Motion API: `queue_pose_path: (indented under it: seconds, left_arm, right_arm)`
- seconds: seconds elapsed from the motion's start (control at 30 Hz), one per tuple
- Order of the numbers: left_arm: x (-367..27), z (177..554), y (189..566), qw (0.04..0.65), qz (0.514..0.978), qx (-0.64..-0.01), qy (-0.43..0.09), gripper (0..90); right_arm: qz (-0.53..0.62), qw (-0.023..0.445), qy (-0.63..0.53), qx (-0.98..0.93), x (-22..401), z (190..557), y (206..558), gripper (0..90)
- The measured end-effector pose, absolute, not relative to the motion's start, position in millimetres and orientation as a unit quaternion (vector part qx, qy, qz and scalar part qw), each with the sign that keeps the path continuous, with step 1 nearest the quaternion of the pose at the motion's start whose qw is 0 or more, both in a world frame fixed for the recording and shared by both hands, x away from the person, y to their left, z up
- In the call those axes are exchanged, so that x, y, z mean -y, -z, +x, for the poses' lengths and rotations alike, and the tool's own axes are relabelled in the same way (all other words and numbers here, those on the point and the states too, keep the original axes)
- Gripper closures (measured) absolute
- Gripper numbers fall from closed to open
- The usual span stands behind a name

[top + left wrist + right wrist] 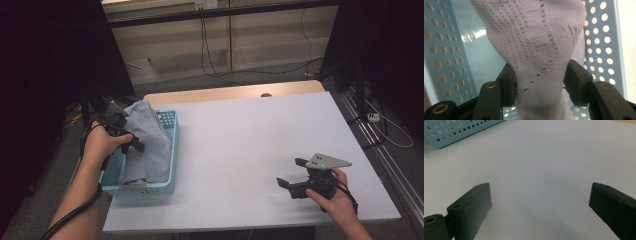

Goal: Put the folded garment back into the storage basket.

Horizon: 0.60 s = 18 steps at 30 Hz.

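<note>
Grey knit cloth (541,50) between the left gripper's (540,82) half-parted jaws, over the basket (454,50).

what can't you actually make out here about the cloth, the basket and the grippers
- High view: the basket floor is hidden under the grey cloth, so anything beneath can't be told.
- High view: the left gripper is dark and partly behind the hand, too small to read.
- Left gripper view: the cloth sits between the jaws; whether the pads press it is unclear, and the top edge cuts it off.
- Right gripper view: the bottom edge crops the open right gripper.
</note>
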<state>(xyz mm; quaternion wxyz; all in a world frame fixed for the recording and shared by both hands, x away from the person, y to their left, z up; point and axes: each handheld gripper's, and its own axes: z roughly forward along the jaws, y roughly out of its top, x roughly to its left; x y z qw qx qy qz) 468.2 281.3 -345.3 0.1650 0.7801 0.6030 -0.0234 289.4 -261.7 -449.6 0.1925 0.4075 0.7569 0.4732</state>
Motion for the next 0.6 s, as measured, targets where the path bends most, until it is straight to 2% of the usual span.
queue_pose_path:
  seconds: [0.6]
  left_arm:
    - [-290,467,332,0.167,0.777,-0.607,0.0,49.7]
  right_arm:
    - [0.407,0.194,-0.476,-0.755,263,289,447,4.1]
